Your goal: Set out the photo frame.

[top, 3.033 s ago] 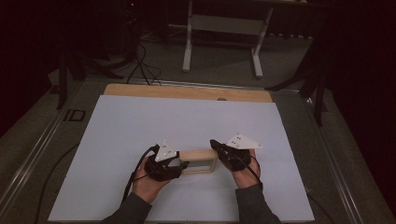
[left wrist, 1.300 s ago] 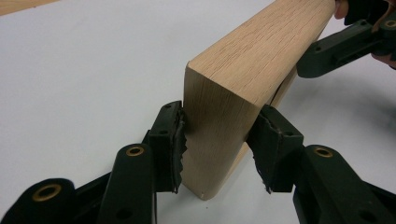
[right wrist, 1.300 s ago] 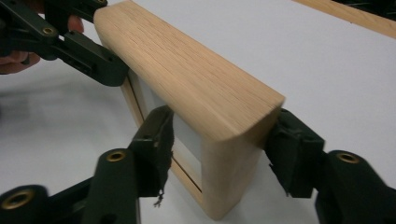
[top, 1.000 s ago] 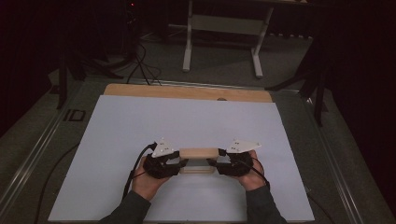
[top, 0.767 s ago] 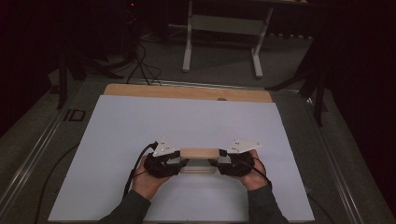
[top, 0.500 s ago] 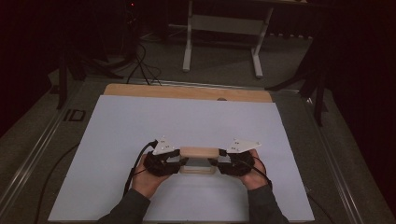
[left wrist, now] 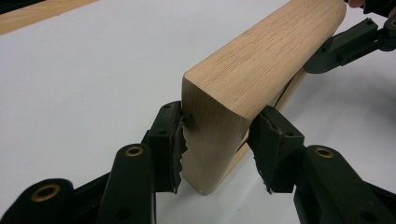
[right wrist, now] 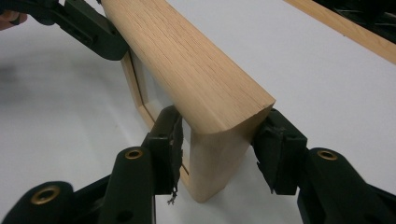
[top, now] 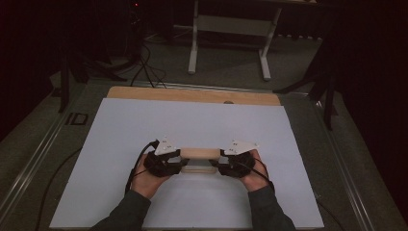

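Near the table's six o'clock edge, a wooden frame [top: 199,155] is held on the white sheet [top: 192,120] between two tongs. Its nine o'clock end is clamped by the left gripper [left wrist: 218,135], its three o'clock end by the right gripper [right wrist: 219,140], whose jaws have just been closing on the wood. Toward twelve o'clock, much bare sheet is left before the wooden strip [top: 192,95]. Three seconds ago the right gripper was angled off the frame; now it is set on its end.
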The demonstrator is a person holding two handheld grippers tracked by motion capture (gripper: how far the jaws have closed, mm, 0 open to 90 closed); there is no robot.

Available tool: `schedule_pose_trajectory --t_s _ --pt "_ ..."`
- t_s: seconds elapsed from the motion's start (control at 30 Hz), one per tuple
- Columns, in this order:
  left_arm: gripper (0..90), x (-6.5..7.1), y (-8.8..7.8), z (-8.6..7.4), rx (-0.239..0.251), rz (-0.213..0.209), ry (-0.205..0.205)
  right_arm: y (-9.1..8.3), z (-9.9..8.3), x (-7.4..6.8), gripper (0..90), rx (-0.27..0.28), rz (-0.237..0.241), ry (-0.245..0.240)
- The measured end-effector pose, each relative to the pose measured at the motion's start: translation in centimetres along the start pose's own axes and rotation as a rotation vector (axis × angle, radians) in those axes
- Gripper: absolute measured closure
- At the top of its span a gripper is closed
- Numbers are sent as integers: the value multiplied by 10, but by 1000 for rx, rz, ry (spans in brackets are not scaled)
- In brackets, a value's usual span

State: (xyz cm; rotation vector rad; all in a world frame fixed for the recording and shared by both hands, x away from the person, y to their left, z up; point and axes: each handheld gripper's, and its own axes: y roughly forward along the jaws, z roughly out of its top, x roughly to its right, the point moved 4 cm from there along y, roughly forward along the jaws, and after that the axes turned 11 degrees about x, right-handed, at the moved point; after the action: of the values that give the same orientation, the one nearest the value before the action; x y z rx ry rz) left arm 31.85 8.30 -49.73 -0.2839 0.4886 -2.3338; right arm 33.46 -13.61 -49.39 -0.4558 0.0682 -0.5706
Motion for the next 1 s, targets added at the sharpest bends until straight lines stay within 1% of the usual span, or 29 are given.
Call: schedule_pose_trajectory --t_s 0.07,0.2,0.3,0.37,0.4,0.43,0.5,0.6,0.8,0.9,1.0 --pt "554 -4 0 0 2 3 -7 4 2 1 535 4 -3 -3" --pt "554 -10 1 1 3 14 -6 11 4 4 532 7 -6 -5" --pt "552 -16 2 2 0 34 -1 17 7 6 531 8 -11 -9" --pt "552 -16 2 2 0 34 -1 19 8 7 531 7 -12 -10" --pt "552 -21 2 3 -1 43 -7 19 8 7 530 7 -12 -10" --pt "550 -23 3 4 -2 45 -8 25 10 8 530 10 -18 -5" --pt "548 -27 4 5 -2 48 -13 28 11 9 530 12 -22 -3" --pt "547 -31 5 6 0 58 -13 32 12 12 530 17 -20 10" --pt "546 -38 8 8 1 76 -15 39 16 17 525 14 -33 14" --pt "546 -41 10 9 5 80 -31 43 17 20 520 21 -34 17" --pt "545 -44 12 10 13 79 -49 45 17 24 517 31 -32 40"
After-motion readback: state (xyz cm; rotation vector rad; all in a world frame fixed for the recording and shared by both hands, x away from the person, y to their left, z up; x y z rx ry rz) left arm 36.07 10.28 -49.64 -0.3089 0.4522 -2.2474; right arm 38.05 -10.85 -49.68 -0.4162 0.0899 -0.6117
